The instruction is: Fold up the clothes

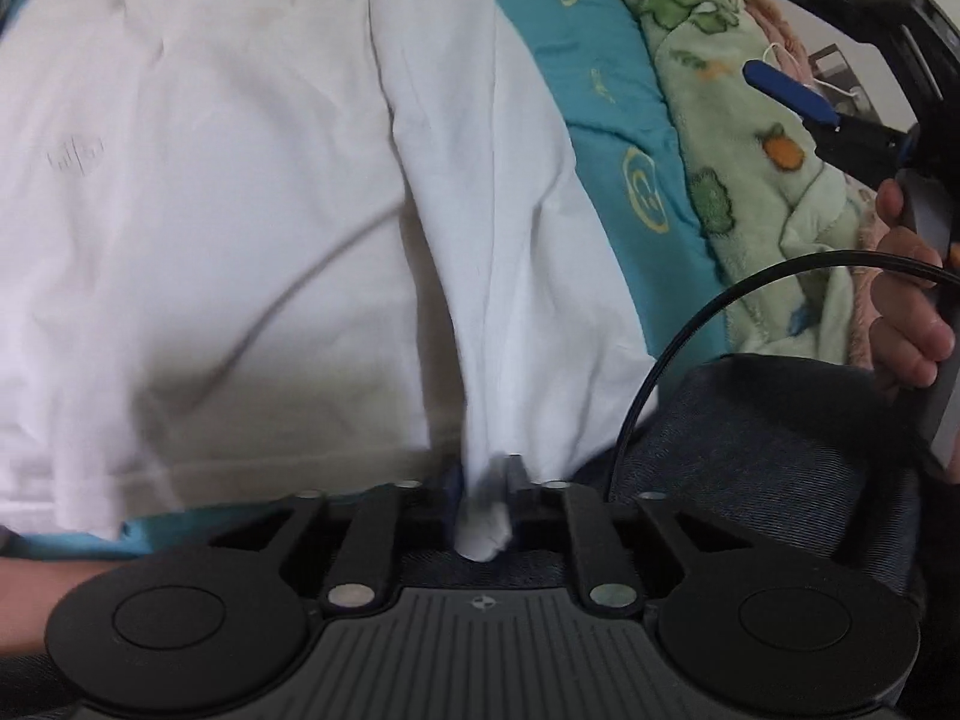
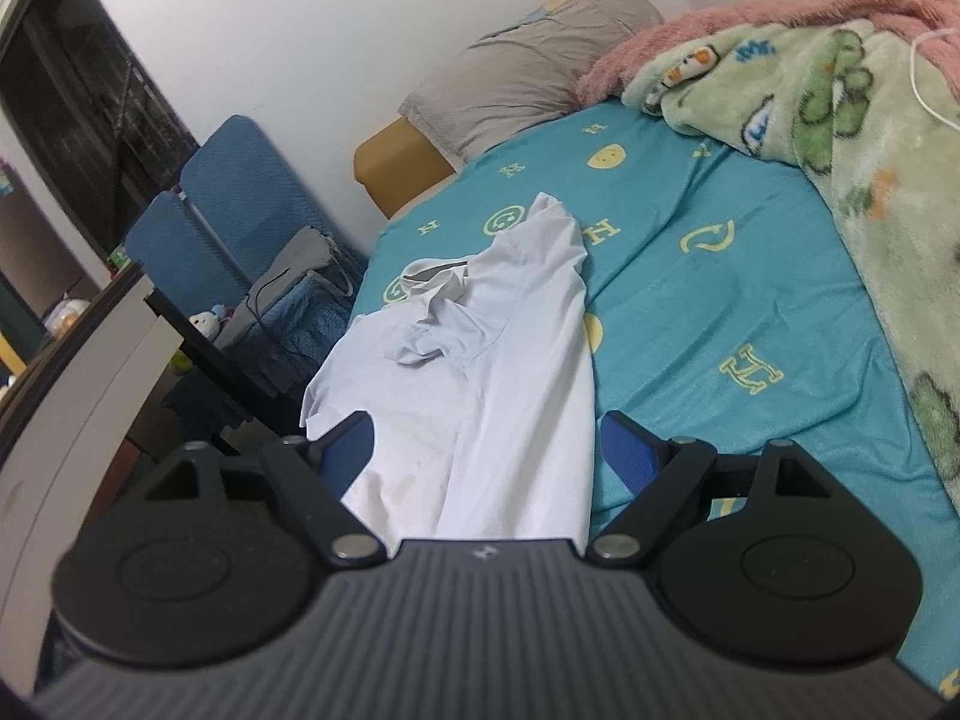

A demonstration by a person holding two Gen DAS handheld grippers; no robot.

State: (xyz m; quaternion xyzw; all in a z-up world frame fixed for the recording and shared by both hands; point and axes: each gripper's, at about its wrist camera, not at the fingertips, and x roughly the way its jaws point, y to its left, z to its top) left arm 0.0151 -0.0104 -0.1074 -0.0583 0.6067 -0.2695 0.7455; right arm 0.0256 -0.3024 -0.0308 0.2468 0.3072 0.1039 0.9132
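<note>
A white shirt (image 1: 198, 192) lies spread on the teal bedsheet (image 1: 606, 138). My left gripper (image 1: 486, 483) is shut on a bunched fold of the shirt's hem, and the cloth runs taut away from it. In the right wrist view the same white shirt (image 2: 492, 360) stretches lengthwise over the teal sheet (image 2: 720, 312), its collar crumpled at the far end. My right gripper (image 2: 489, 450) hangs open above the shirt's near part, with the cloth showing between its blue pads. The right gripper (image 1: 774, 30) also shows open at the upper right of the left wrist view, a hand on its handle.
A green patterned fleece blanket (image 2: 870, 150) and a pink one (image 2: 708, 30) are heaped along the bed's right side. A grey pillow (image 2: 522, 72) lies at the head. Blue chairs (image 2: 228, 210) and a dark table (image 2: 198, 336) stand left of the bed. A black cable (image 1: 690, 336) loops near my left gripper.
</note>
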